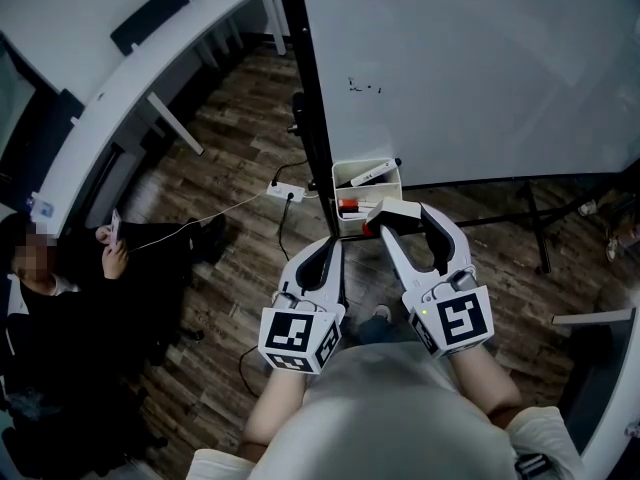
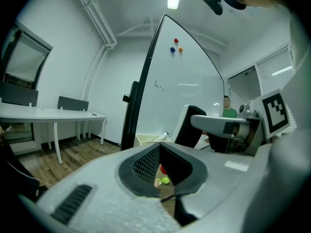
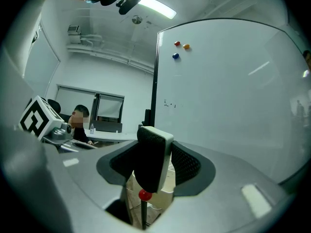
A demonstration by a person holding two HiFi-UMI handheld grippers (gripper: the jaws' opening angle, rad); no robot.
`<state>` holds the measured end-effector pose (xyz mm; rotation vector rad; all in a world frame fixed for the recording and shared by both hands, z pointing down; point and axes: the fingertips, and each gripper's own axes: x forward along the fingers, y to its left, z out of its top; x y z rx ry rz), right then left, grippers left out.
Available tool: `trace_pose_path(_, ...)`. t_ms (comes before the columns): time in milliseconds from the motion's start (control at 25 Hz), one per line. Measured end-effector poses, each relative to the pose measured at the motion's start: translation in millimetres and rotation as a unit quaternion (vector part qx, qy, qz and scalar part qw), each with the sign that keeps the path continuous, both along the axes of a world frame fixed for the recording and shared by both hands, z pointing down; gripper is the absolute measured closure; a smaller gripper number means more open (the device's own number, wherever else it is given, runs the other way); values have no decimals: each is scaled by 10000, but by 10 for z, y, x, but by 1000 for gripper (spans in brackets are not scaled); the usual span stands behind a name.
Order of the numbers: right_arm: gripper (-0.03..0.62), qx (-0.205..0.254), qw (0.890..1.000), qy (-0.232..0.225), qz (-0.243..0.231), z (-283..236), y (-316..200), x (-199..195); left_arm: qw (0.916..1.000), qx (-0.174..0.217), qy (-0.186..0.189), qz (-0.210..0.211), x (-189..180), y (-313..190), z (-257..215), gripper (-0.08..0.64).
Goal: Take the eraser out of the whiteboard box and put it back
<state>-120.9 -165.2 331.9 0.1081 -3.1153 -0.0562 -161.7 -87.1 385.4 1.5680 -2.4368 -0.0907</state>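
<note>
My right gripper (image 1: pixel 400 218) is shut on the eraser (image 1: pixel 394 210), a white-backed block with dark felt; in the right gripper view the eraser (image 3: pixel 151 154) stands upright between the pads. It hangs just in front of the white whiteboard box (image 1: pixel 366 182), which is fixed at the lower corner of the whiteboard (image 1: pixel 470 68) and holds markers. The box (image 3: pixel 164 181) shows below the eraser in the right gripper view. My left gripper (image 1: pixel 334 252) is beside it on the left, shut and holding nothing, with the box (image 2: pixel 148 140) ahead of its jaws.
A black board post (image 1: pixel 305 88) runs down beside the box. A power strip (image 1: pixel 287 190) with a cable lies on the wooden floor. A seated person (image 1: pixel 60 308) is at the left, by a long white desk (image 1: pixel 130 78). Stand legs (image 1: pixel 535 228) lie at the right.
</note>
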Motion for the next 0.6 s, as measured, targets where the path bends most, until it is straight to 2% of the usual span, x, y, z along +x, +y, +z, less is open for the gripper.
trace_pose_path(400,380,17,9996,252,-112,89,-192,-312,9997,-34,35,-222,-250,-151,37,555)
trace_pose_path(600,380,42,9993,226,-290,137,-235,-436,9994,-49,61,-342,-351,-197,62,555)
